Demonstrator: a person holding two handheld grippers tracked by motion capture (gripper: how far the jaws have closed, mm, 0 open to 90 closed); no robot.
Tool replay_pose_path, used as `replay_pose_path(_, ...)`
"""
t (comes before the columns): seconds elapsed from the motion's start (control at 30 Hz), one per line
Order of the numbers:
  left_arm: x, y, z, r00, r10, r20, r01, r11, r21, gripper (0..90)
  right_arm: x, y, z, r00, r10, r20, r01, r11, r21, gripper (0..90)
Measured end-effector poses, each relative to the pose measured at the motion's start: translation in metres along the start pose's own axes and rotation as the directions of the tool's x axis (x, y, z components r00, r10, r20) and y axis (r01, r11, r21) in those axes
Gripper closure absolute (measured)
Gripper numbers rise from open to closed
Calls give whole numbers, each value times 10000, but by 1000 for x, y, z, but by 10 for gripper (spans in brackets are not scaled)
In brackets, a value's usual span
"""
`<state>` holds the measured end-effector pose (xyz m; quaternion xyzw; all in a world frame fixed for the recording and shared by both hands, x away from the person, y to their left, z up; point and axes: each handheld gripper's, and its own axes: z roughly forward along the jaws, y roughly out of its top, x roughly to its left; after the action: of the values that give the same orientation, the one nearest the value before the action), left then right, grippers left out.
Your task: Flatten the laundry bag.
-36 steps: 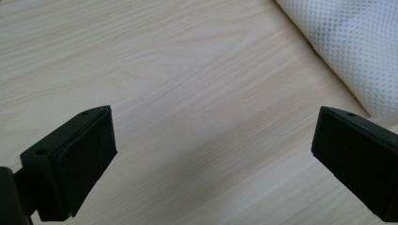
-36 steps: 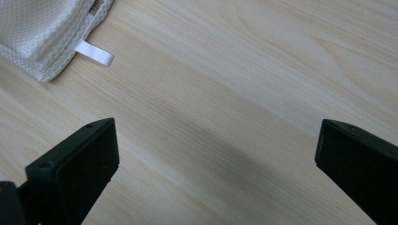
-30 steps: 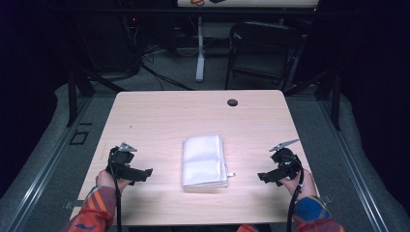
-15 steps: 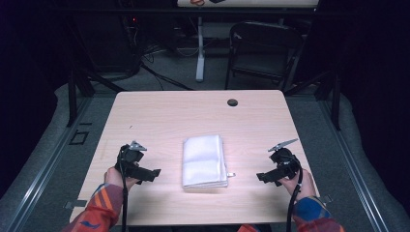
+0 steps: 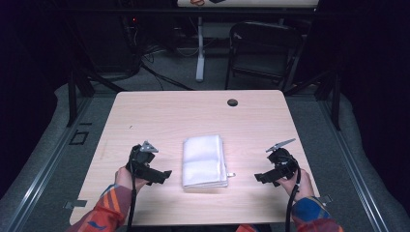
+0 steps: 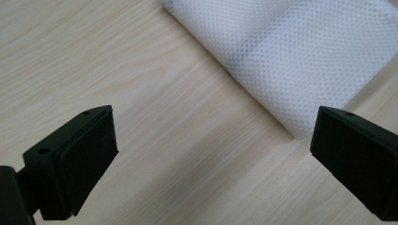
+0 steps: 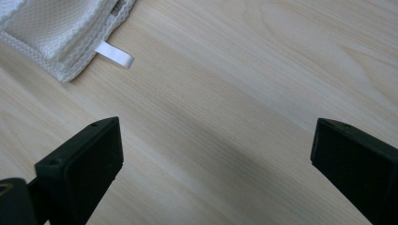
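The black left gripper (image 5: 162,177) was held just left of the folded white mesh cloth (image 5: 204,160), its jaws spread wide over bare wood. That cloth was laid flat near the front middle of the pale wooden table (image 5: 193,111). Farther to the cloth's right, the black right gripper (image 5: 261,178) was held with jaws likewise wide apart, empty.

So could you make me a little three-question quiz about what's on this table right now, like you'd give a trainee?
1. True or false: the left gripper is clamped on the folded white cloth.
2. What small thing sticks out from the cloth's edge on the side of the right gripper?
3. Multiple choice: the dark round hole in the table lies A) near the far edge, B) under the cloth, C) beside the left gripper.

Key
1. False: its jaws stand wide apart over bare wood, short of the cloth.
2. A white tag.
3. A.
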<state>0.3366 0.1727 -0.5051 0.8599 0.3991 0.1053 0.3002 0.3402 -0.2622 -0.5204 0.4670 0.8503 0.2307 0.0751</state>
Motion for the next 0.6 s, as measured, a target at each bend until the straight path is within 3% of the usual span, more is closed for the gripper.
replay_pose_path(0.2,-12,6,8,9991,347,235,-347,9994,-19,22,2,0,2,9996,59,-259,-64,9998,-170,33)
replay_pose_path(0.33,-20,10,13,9977,542,396,-543,9985,14,35,3,1,2,9998,-10,-195,9,10000,-42,37)
replay_pose_path(0.47,-26,14,19,9949,773,648,-777,9970,42,44,3,1,3,9997,-104,-205,105,9999,35,38)
replay_pose_path(0.6,-33,19,26,9914,1040,795,-1054,9944,128,47,4,0,5,9995,29,-323,-36,9997,-231,44)
